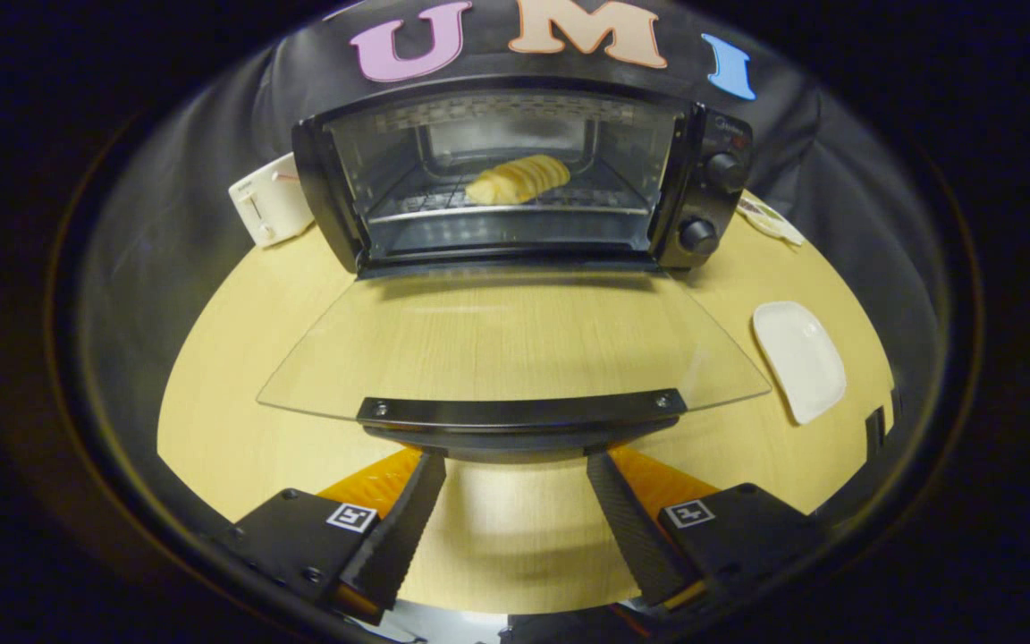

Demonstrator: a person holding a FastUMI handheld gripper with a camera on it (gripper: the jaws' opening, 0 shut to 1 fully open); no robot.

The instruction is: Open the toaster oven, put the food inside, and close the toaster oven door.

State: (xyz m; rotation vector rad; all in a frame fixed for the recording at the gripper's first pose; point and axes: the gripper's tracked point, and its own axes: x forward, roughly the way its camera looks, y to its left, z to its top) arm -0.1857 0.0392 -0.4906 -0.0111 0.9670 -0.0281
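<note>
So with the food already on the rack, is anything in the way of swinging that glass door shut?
Nothing visible. The glass door lies fully open and flat over the table, its handle just ahead of the open claw. The pastry sits well back on the rack, inside the toaster oven.

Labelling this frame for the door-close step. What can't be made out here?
- Claw: open, fingertips slip under the door handle; whether they touch it is hidden by the handle.
- Bread on the rack inside the toaster oven: its far side is out of sight.
- Knob markings: too small.
- White box beside the oven: partly hidden by the oven body.
- White plate: fisheye warps its shape.
</note>
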